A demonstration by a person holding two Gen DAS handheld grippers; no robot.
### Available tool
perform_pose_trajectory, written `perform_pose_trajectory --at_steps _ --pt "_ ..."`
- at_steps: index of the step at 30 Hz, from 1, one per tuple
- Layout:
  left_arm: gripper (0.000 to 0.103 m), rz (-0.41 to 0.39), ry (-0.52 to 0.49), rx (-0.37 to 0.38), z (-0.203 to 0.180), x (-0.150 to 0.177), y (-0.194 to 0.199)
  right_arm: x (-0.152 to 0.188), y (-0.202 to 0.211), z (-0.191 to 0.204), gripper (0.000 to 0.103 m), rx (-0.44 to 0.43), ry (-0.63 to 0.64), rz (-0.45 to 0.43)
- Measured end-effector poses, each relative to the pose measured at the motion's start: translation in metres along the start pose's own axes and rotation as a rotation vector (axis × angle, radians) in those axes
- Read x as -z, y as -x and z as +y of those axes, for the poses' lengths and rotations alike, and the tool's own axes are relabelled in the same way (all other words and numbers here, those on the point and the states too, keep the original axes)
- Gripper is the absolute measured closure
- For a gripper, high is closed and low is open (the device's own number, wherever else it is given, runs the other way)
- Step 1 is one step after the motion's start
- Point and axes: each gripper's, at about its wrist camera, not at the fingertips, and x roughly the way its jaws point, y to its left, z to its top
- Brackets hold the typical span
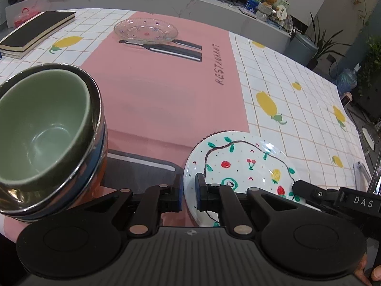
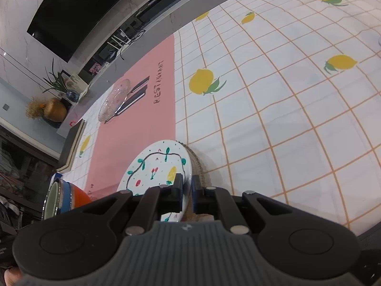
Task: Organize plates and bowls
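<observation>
A white plate painted with fruit point(image 1: 240, 166) sits at the near edge of the pink placemat point(image 1: 166, 90). My left gripper point(image 1: 189, 194) is shut on its left rim. My right gripper point(image 2: 188, 190) is shut on its opposite rim, and its finger shows in the left wrist view point(image 1: 302, 187). The plate also shows in the right wrist view point(image 2: 157, 166), resting on a woven coaster point(image 2: 197, 164). A green bowl point(image 1: 40, 128) is nested in a steel bowl point(image 1: 95, 109) on stacked bowls at the left. A clear glass plate point(image 1: 145, 30) lies at the placemat's far end.
A black notebook point(image 1: 35, 31) lies on the far left of the lemon-print tablecloth point(image 1: 297, 90). The table's right edge drops off beside a water jug point(image 1: 346, 78) and plants. A grey counter point(image 1: 166, 0) runs behind the table.
</observation>
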Motion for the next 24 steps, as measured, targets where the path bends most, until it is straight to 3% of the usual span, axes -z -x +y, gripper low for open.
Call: perform_pose_trajectory --at_steps 21,24 --pt "0.094 -0.001 -0.029 -0.013 -0.002 0.0 -0.001 0.009 -0.001 0.019 0.094 0.099 0.15 -0.04" --pt "0.094 0.002 -0.023 -0.01 -0.001 0.0 -0.001 0.009 -0.001 0.019 0.087 0.108 0.152 -0.04"
